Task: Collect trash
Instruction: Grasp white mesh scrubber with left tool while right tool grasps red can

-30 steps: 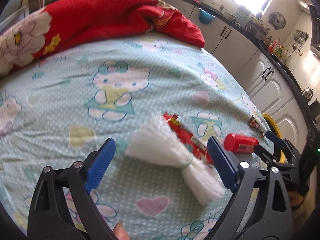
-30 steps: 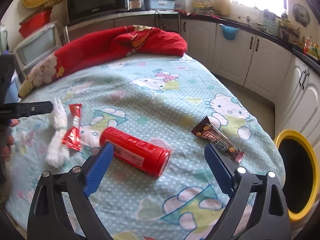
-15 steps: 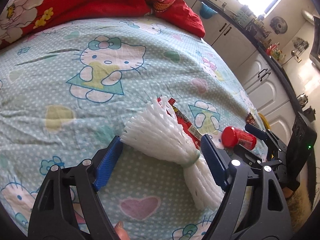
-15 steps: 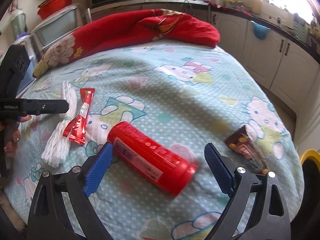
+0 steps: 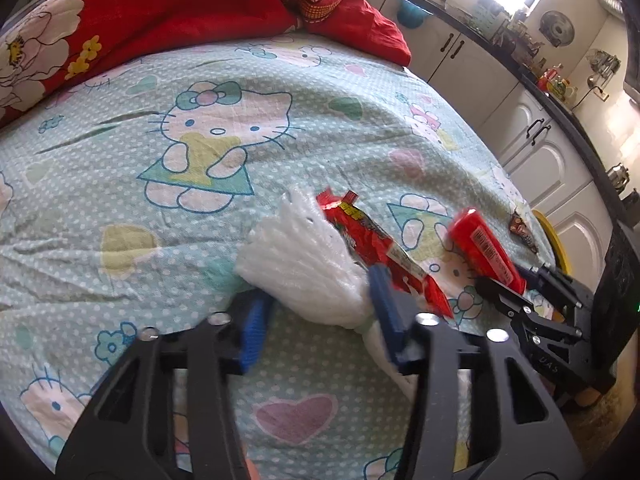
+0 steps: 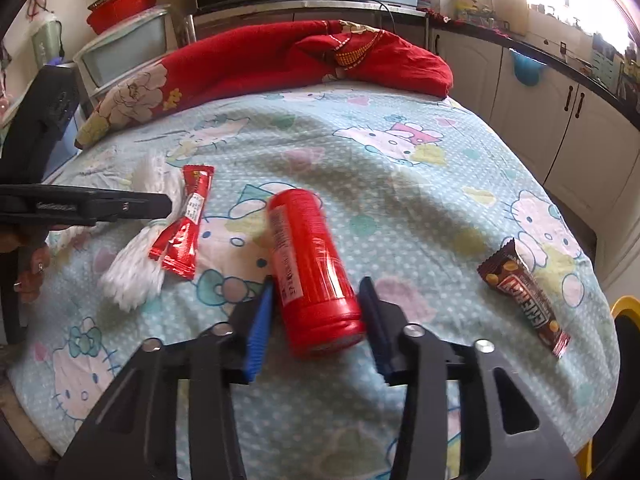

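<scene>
As both jaws close, the left hand-held gripper pinches the white foam net across its waist on the bed, while the right hand-held gripper straddles the red can, lying lengthwise away from it.

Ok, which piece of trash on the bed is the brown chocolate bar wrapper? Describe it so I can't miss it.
Start from the bed sheet with the cartoon cat print, and go to its right edge, nearest the white cabinets. The brown wrapper lies there alone, flat and slanted, well right of the red can. It is the only dark brown piece; the other wrapper is red and rests against the white foam net.
</scene>
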